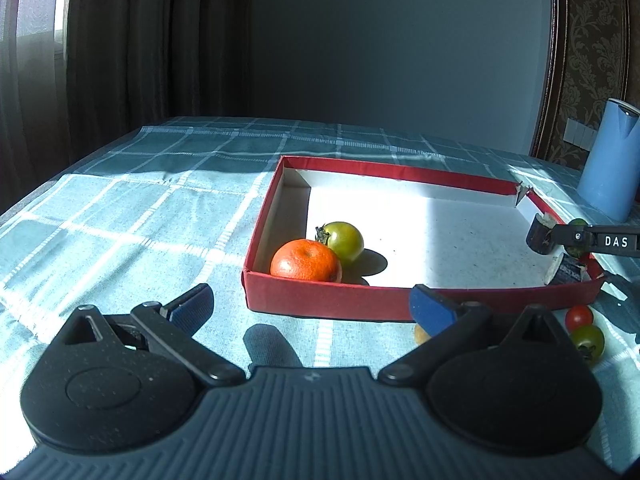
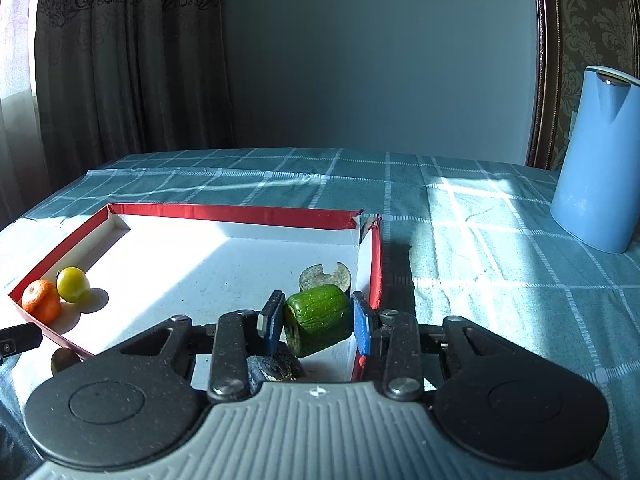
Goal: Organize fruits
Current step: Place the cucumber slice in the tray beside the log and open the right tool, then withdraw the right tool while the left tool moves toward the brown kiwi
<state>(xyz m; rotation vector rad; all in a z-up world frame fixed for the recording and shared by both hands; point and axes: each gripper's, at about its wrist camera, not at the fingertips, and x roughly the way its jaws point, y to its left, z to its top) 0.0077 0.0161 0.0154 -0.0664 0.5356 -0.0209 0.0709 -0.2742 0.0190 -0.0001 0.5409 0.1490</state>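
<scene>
Checked teal tablecloth (image 1: 160,200) across the lower half of both views. Red-walled shallow box (image 1: 320,300) at centre of the left wrist view, white floor sunlit. Pale blue jug (image 2: 596,160) at the right edge of the right wrist view, standing apart from the box. Left gripper (image 1: 312,308) low in its frame, jaws spread wide with nothing between them, just short of the box's near wall. Right gripper (image 2: 316,320) at lower centre of its frame, blue pads clamped on a green cucumber chunk (image 2: 318,318), over the box's right near corner. Orange tangerine (image 1: 306,260) in the box's left near corner, touching a green tomato (image 1: 344,240). Cut dark piece (image 2: 326,276) just beyond the cucumber chunk, inside the box. Red cherry tomato (image 1: 579,317) and green-red one (image 1: 588,342) at lower right of the left wrist view, outside the box on the cloth.
</scene>
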